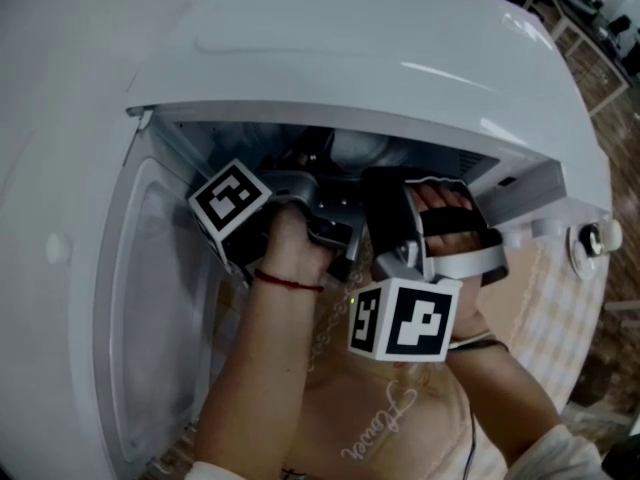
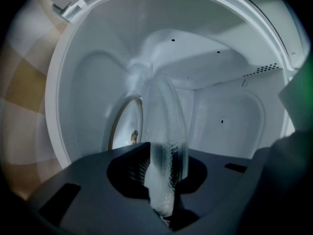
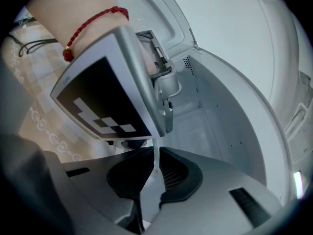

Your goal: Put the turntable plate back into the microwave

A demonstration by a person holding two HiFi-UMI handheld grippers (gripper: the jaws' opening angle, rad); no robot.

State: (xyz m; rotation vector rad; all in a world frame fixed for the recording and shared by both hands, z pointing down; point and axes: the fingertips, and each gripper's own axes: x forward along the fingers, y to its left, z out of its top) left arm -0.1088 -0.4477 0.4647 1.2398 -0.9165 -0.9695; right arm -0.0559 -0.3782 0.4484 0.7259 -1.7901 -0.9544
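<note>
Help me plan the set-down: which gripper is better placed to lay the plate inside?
Probably left: the left gripper faces the microwave cavity with the plate deep between its jaws; the right gripper catches only its edge.

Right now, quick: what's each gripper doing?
Left gripper: turntable plate between its jaws; grip cannot be told.
Right gripper: closed on the turntable plate's edge.
</note>
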